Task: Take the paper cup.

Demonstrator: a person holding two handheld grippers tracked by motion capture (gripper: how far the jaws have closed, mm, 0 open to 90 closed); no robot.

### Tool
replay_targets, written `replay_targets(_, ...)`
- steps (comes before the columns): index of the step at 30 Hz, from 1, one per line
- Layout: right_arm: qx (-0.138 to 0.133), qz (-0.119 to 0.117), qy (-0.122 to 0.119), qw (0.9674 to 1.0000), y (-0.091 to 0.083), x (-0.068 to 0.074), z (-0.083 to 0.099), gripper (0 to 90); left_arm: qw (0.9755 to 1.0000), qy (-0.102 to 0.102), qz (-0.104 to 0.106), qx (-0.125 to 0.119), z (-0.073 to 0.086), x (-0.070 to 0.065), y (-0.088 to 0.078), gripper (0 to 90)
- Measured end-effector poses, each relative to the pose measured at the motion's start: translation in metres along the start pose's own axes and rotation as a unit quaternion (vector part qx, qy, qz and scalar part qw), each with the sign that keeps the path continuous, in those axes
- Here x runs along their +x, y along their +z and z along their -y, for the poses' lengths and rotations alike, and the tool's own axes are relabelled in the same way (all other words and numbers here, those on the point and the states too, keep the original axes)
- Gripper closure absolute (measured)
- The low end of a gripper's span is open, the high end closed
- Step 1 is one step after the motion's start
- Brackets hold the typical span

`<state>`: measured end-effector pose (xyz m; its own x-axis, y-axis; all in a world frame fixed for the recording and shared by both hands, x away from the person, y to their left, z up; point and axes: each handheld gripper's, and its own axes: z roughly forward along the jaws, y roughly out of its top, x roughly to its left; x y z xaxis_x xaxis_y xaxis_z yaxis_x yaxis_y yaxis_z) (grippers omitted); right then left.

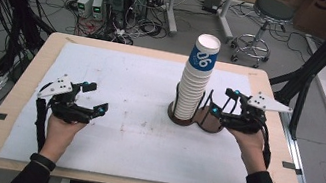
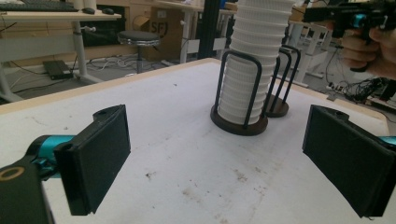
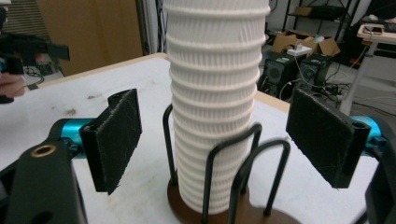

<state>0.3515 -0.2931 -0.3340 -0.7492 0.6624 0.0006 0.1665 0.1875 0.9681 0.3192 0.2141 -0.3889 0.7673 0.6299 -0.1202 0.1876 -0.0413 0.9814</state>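
Beside the cup stack [image 1: 196,79] in its wire holder [image 1: 197,115], the right gripper [image 1: 224,102] hangs open, ready to grasp; the left gripper [image 1: 98,98] waits open, empty.

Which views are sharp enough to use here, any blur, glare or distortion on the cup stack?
High view: soft and low in detail, even light, no glare; cup stack leans from lens distortion. Left gripper view: sharp, faint shadows beneath the holder. Right gripper view: stack crisp, the holder's near wire loops blurred, the right gripper pads sharp.
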Motion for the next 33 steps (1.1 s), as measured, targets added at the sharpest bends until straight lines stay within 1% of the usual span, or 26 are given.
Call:
replay_targets(4, 0.001, -0.004, 0.000, 1.0000, 0.015, -0.002, -0.009, 18.5, 1.0000, -0.002, 0.004, 0.000, 0.000, -0.001, 0.001, 7.6)
replay_targets(5, 0.001, 0.000, -0.001, 1.0000, 0.018, -0.003, -0.011, 18.5, 0.9999, 0.002, 0.008, -0.008, 0.000, -0.002, 0.000, 7.6)
replay_targets(7, -0.002, 0.002, 0.000, 1.0000, 0.024, -0.004, -0.013, 18.5, 0.9999, 0.000, 0.011, -0.009, 0.000, -0.002, 0.001, 7.6)
replay_targets(8, -0.001, 0.000, -0.001, 1.0000, 0.027, -0.005, -0.014, 18.4, 0.9999, 0.000, 0.011, -0.009, 0.000, -0.002, 0.001, 7.6)
replay_targets(9, 0.002, 0.003, 0.001, 1.0000, 0.030, -0.006, -0.016, 15.8, 0.9999, -0.004, 0.015, -0.008, 0.001, -0.002, 0.001, 7.6)
replay_targets(11, 0.006, 0.003, 0.008, 0.9999, 0.037, -0.008, -0.018, 14.9, 0.9998, -0.004, 0.016, -0.006, 0.001, -0.002, 0.002, 7.6)
replay_targets(13, 0.005, 0.006, 0.004, 1.0000, 0.042, -0.009, -0.020, 14.8, 0.9998, -0.003, 0.016, -0.005, 0.001, -0.002, 0.002, 7.6)
replay_targets(14, 0.007, -0.001, 0.006, 1.0000, 0.045, -0.010, -0.022, 14.8, 0.9998, -0.003, 0.017, -0.005, 0.001, -0.002, 0.002, 7.6)
replay_targets(15, 0.010, -0.005, 0.007, 0.9999, 0.047, -0.009, -0.022, 14.8, 0.9998, -0.004, 0.020, -0.006, 0.001, -0.002, 0.002, 7.6)
replay_targets(16, 0.008, -0.002, 0.006, 0.9999, 0.049, -0.009, -0.023, 14.8, 0.9998, -0.004, 0.020, -0.006, 0.001, -0.002, 0.002, 7.6)
replay_targets(18, 0.011, -0.005, 0.005, 0.9999, 0.053, -0.009, -0.025, 14.8, 0.9998, -0.004, 0.020, -0.004, 0.002, -0.002, 0.003, 7.6)
replay_targets(25, 0.013, -0.015, 0.013, 0.9997, 0.063, -0.010, -0.029, 14.8, 0.9997, -0.004, 0.025, -0.003, 0.002, -0.003, 0.005, 7.6)
replay_targets(30, 0.026, -0.026, 0.020, 0.9991, 0.071, -0.012, -0.033, 14.6, 0.9996, -0.003, 0.027, -0.003, 0.002, -0.004, 0.006, 7.6)
replay_targets(31, 0.022, -0.026, 0.018, 0.9993, 0.073, -0.012, -0.034, 14.6, 0.9996, -0.003, 0.027, -0.002, 0.002, -0.004, 0.006, 7.6)
replay_targets(33, 0.024, -0.029, 0.021, 0.9991, 0.075, -0.012, -0.034, 14.0, 0.9996, -0.003, 0.028, -0.002, 0.002, -0.004, 0.007, 7.6)
